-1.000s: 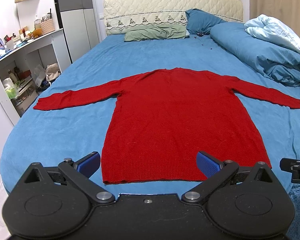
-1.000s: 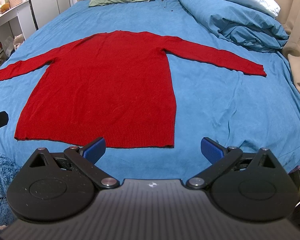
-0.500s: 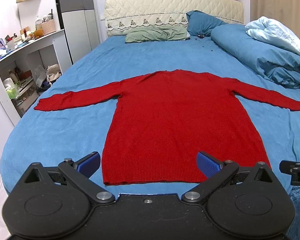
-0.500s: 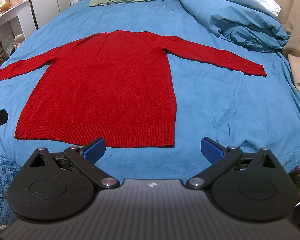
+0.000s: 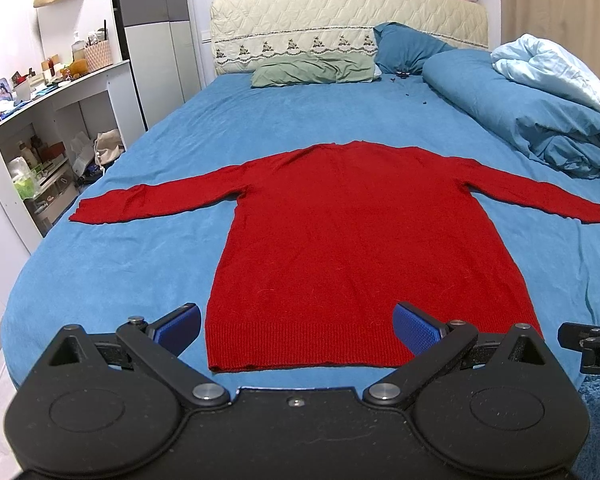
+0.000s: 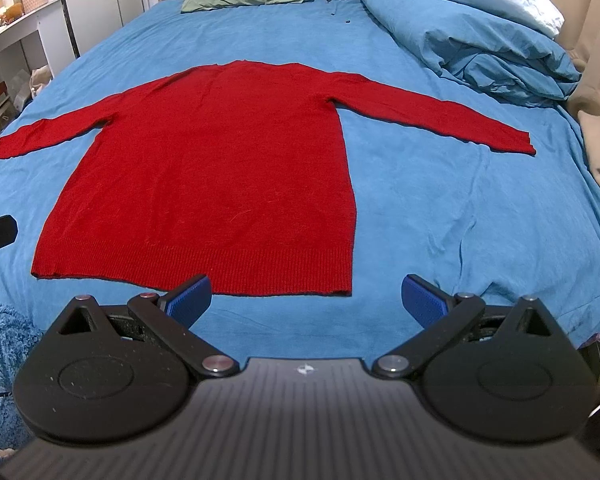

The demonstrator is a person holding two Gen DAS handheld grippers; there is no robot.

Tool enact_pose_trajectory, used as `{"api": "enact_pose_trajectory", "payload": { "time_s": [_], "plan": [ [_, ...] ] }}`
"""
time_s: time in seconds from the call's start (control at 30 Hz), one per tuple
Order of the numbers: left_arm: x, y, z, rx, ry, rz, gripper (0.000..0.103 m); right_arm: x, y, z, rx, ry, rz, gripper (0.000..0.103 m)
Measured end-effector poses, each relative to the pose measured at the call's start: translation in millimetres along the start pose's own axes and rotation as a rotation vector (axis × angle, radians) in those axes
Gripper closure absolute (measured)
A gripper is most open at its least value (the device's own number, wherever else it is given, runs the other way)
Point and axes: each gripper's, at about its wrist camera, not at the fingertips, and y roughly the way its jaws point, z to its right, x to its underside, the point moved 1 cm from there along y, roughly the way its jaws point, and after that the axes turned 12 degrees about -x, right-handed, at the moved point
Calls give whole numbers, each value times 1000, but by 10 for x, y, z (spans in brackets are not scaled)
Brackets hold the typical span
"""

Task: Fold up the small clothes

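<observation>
A red long-sleeved sweater [image 5: 356, 248] lies flat and spread out on the blue bed sheet [image 5: 132, 264], hem towards me, both sleeves stretched sideways. It also shows in the right wrist view [image 6: 220, 168]. My left gripper [image 5: 298, 330] is open and empty, hovering just short of the hem near its left corner. My right gripper [image 6: 306, 298] is open and empty, hovering just short of the hem near its right corner. Neither gripper touches the sweater.
A rolled blue duvet [image 5: 540, 120] with a pale blue blanket lies at the bed's right side. Green and blue pillows [image 5: 312, 72] sit at the headboard. A white shelf unit [image 5: 40, 128] with clutter stands left of the bed. A blue rug [image 6: 0, 352] lies at the foot.
Both views have shifted very slightly; the sweater sits a touch lower in the left wrist view. The sweater lies as before and both grippers stay open.
</observation>
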Motion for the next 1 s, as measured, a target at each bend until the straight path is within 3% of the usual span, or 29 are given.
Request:
{"api": "enact_pose_trajectory", "payload": {
  "time_s": [0.73, 0.83, 1.0],
  "plan": [
    [-39, -20, 8, -19, 1, 11, 0, -59, -21, -11, -4, -1, 9, 0],
    [-234, -42, 59, -15, -10, 36, 0, -191, -73, 28, -15, 10, 38, 0],
    [-886, 42, 299, 40, 27, 131, 0, -631, -128, 370, -11, 53, 146, 0]
  ]
}}
